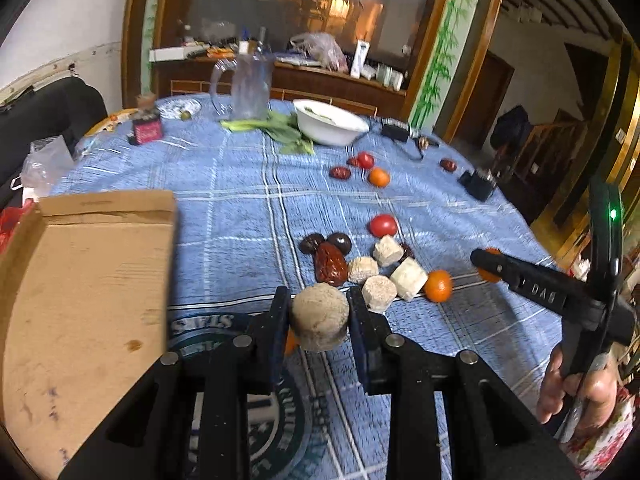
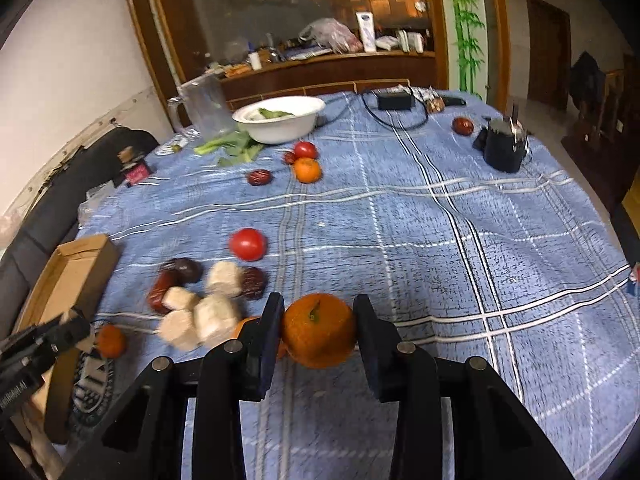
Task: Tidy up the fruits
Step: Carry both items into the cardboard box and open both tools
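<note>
Both grippers loaded, lifted clear for box drop.
Left gripper (image 1: 320,316) pinching beige cake (image 1: 320,317) btwn pads; right gripper (image 2: 319,330) pinching tangerine (image 2: 319,330); cardboard box (image 1: 80,280) left of jaws.

Orange (image 2: 318,330) with green stem, lifted off table; beige puck (image 1: 319,316) likewise lifted.

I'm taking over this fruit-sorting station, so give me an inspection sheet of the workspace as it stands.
Surface: table under a blue plaid tablecloth.
Job's things: tomato, dried dates, pale cakes, loose orange, cardboard box at the left edge.
Clutter: white bowl, greens, clear jug, black cup.
Grippers: left gripper shut on a round beige cake; right gripper shut on an orange.
Cables: black cord by a black adapter, far side.
Surroundings: wooden sideboard, bamboo-painted pillar.
</note>
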`<state>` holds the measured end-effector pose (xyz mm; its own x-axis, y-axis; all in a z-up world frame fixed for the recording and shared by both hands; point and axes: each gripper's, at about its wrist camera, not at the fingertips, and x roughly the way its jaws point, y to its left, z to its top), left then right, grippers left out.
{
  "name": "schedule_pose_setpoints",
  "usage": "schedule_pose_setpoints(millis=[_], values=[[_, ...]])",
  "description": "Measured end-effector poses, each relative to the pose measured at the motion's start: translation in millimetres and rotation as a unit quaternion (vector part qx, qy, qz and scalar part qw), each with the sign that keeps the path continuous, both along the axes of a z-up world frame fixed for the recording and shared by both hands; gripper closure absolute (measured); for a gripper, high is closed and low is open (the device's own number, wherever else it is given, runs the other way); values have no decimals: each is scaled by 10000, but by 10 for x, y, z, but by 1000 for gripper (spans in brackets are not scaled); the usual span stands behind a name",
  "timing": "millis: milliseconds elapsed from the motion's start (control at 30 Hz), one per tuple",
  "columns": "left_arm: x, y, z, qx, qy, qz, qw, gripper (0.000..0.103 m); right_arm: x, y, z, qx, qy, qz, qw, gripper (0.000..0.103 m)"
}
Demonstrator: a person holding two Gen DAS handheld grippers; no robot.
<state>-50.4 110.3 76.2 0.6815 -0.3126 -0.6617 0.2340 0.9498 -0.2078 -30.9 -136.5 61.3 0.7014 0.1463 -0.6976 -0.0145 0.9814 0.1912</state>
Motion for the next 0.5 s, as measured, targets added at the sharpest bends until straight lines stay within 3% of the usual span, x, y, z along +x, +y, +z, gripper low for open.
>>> schedule_pose_setpoints(millis=[267, 500], values=[[-386, 468, 435, -94, -450, 261, 9986, 76, -292, 509, 414, 49, -371, 549, 9978, 64], [-307, 1088, 766, 276, -605, 666, 9956, 76, -299, 1214, 894, 261, -630, 1387, 9880, 64]])
